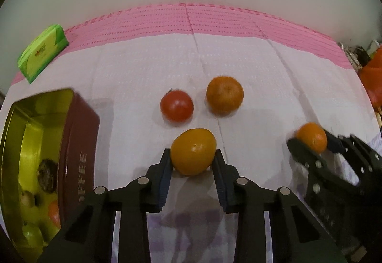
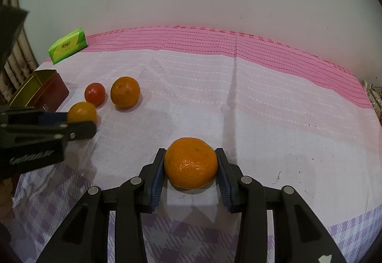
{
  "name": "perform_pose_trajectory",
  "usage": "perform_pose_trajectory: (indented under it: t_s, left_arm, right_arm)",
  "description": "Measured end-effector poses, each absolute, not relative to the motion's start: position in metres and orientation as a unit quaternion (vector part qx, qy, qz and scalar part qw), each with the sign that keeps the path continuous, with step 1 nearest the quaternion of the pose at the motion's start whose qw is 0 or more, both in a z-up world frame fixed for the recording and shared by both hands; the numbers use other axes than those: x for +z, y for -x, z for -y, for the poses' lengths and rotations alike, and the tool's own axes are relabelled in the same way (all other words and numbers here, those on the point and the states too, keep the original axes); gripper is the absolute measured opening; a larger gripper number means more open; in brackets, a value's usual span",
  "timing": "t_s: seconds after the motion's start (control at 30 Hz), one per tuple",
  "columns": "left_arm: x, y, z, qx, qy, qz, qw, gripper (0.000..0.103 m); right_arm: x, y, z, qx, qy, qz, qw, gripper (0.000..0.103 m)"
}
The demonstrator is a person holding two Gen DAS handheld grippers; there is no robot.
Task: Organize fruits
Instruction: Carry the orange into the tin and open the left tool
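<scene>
Yellow-orange fruit (image 1: 193,151) is clasped by the left gripper (image 1: 193,160), tin (image 1: 78,139) at frame left; tangerine (image 2: 191,162) is clasped by the right gripper (image 2: 191,167).

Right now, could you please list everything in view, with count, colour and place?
Yellow-orange fruit: one, between the left claw's fingers.
Mandarin: one, orange, between the right claw's fingers.
Tomato: one, red, on the cloth beyond the left claw.
Loose orange: one, beside the tomato.
Coffee tin: one, maroon outside, gold inside, far left, with several fruits in it.
Tissue pack: one, green, back left.
Cloth: one, white and pink, purple checks at the near edge.
Left claw: black, closed on the yellow-orange fruit.
Right claw: black, closed on the mandarin.
</scene>
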State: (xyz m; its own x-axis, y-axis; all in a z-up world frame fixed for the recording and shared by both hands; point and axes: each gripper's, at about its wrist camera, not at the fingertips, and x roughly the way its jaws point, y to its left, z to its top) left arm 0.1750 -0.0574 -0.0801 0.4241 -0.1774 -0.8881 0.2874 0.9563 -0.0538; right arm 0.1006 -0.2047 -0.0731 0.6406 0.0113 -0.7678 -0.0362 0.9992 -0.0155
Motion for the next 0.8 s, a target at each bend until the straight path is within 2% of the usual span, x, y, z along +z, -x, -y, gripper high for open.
perform_pose_trajectory:
  t_s: [0.17,0.57,0.8]
  left_arm:
    - [-0.075,-0.156,0.044,-0.131,-0.054,-0.525,0.839,0.034]
    - [-0.019,-0.124,-0.028,-0.088,-0.037,-0.486,0.869,0.034]
    - [-0.023,-0.125,-0.09,-0.027,-0.022,-0.501,0.864,0.034]
  right_arm:
    - [-0.073,-0.101,0.205,0.013,0.015,-0.424,0.906,0.038]
    - [-0.073,-0.101,0.205,0.013,0.015,-0.424,0.906,0.038]
    - [-0.073,-0.101,0.205,0.013,0.016,-0.423,0.906,0.038]
